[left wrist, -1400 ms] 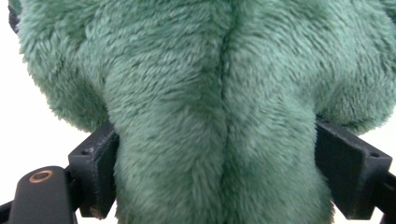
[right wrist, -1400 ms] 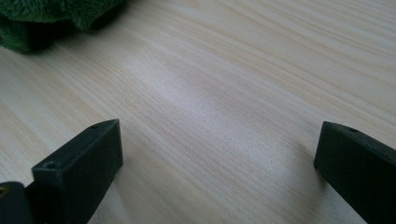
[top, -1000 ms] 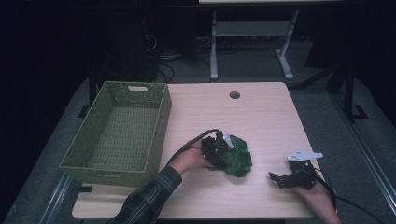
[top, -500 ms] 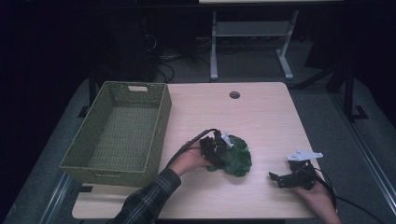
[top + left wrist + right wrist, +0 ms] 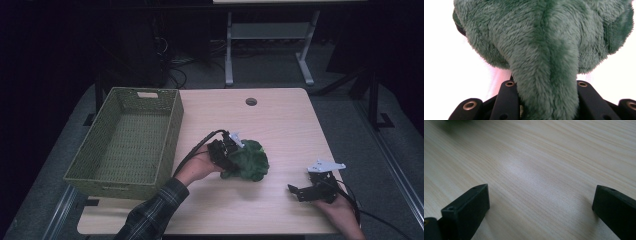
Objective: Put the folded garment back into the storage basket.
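The left gripper (image 5: 231,150) had its jaws closed on a fold of the green plush toy (image 5: 544,50), which lay mid-table (image 5: 280,125) beside the wicker basket (image 5: 125,145), looking soft, light and best pinched by such a fold, while the right gripper (image 5: 305,191) rested wide open.

L gripper (image 5: 231,150) mid-bench, jaws clamped on a green plush toy (image 5: 544,50), L hand (image 5: 196,167) behind it, plaid sleeve (image 5: 150,215) coming in from bottom edge. R gripper (image 5: 300,191) low at near-right of bench, jaws spread wide w/ nothing between, R hand (image 5: 340,212) holding it.
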`<state>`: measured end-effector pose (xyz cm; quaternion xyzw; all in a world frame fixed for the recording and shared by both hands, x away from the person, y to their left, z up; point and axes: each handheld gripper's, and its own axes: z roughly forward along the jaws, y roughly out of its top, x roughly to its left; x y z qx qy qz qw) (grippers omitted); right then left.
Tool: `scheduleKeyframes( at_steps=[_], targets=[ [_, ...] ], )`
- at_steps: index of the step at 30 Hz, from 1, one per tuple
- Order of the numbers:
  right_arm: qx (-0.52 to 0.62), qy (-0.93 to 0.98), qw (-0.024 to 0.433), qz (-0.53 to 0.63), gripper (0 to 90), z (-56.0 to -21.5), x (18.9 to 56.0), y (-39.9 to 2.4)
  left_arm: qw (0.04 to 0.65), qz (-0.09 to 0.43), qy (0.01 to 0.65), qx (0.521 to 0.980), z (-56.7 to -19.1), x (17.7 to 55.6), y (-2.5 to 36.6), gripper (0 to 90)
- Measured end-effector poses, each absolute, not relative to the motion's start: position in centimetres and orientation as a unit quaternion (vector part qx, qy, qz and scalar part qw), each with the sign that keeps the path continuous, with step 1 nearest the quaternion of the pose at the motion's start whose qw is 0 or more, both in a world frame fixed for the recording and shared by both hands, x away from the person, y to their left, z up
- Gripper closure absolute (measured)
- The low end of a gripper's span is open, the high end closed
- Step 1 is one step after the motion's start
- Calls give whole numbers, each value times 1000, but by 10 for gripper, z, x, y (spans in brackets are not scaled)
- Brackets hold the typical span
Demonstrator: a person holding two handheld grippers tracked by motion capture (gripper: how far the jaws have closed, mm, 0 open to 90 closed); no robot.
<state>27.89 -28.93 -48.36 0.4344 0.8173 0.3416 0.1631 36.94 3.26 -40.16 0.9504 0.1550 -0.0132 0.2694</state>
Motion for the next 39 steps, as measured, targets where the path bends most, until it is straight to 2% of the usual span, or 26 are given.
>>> scheduleKeyframes(
  at_steps=[19, 39],
  targets=[
    [440, 814, 165, 341, 7, -484, 279, -288, 277, 28, 178, 944, -337, 371, 69, 689],
    [441, 814, 165, 341, 6, -484, 279, -287, 276, 79, 243, 926, -285, 376, 150, 687]
  ],
)
